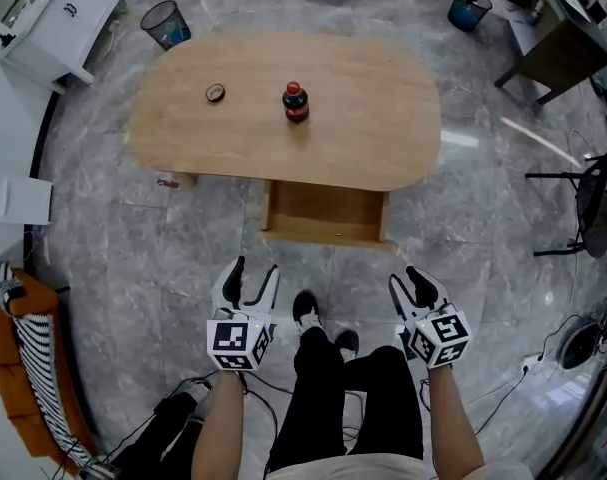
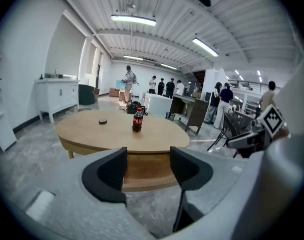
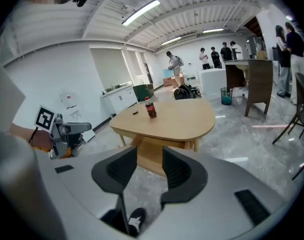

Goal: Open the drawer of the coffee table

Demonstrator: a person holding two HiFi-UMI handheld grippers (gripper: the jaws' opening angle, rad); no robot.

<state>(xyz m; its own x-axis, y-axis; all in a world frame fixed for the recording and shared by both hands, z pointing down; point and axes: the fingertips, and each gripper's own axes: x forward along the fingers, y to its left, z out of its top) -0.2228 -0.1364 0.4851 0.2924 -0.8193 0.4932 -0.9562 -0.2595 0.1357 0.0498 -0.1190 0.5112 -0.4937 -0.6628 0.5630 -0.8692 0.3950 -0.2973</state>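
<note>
One drawer [image 1: 326, 211], stiff wood, stands pulled out under the near edge of the surface [image 1: 363, 118] and looks empty, so probably light and easy-sliding; no handle shows, so grip the front board [image 1: 328, 235]. Left claw [image 1: 255, 268] and right claw [image 1: 407, 278] both hang spread, pinching nothing, well short of the surface, where a bottle [image 1: 295, 101] of dark drink stands.

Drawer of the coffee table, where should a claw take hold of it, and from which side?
Pinch the top edge of the front panel, coming down from the near side. The drawer stands pulled out past the tabletop, open-topped, so that edge is free; no handle shows.
</note>
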